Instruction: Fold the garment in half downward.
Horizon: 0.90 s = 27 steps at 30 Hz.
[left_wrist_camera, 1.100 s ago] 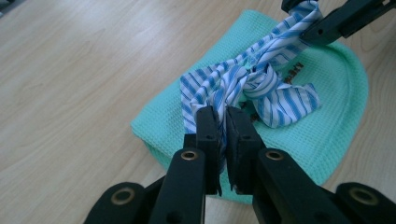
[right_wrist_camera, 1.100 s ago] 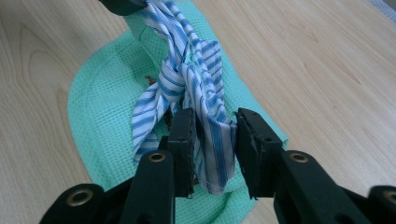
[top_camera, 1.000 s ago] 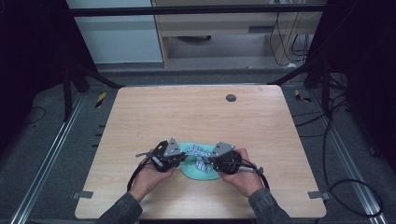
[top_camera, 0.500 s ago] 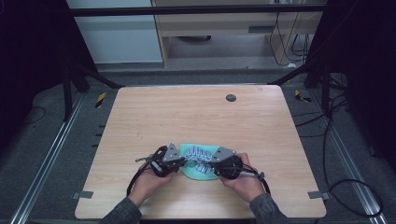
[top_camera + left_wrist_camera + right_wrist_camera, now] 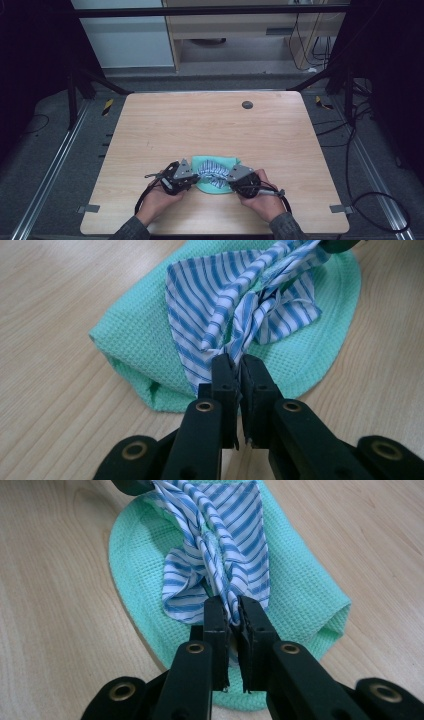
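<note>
Striped cloth pinched at both ends over a green cloth, near the table's front edge.

Left gripper (image 5: 239,365) and right gripper (image 5: 231,605) clamp the striped cloth (image 5: 212,171), stretched lengthwise between their fingers on the green cloth (image 5: 219,162); bare table (image 5: 210,125) lies beyond.

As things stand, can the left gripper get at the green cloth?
Probably not yet. The left gripper is shut on the striped cloth, which lies bunched on the green cloth. It would have to let go first; the green edge beside it then lies open.
</note>
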Tool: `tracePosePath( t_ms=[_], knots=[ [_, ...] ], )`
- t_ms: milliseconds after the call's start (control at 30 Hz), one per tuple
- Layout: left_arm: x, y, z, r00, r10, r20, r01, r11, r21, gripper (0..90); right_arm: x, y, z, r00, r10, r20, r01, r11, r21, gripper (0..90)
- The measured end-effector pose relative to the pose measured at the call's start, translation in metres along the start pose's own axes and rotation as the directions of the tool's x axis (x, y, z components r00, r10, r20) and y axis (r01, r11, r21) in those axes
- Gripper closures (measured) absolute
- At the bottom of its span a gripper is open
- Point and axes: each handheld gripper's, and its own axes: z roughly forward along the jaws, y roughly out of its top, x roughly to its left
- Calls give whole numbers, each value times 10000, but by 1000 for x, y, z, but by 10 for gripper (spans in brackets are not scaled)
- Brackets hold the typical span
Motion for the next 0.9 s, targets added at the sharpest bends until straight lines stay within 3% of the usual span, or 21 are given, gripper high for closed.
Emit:
tracePosePath(
  t_ms=[467, 900],
  knots=[
    [-6, -9, -2, 9997, 91, 238, -99, 9994, 336, 863, 14, -8, 3, 9985, -330, -447, 345, 9988, 346, 863],
    [-8, -13, -4, 9990, 114, 428, -135, 9987, 493, 865, 16, -12, 5, 9974, -490, -536, 522, 9968, 601, 868]
  ],
)
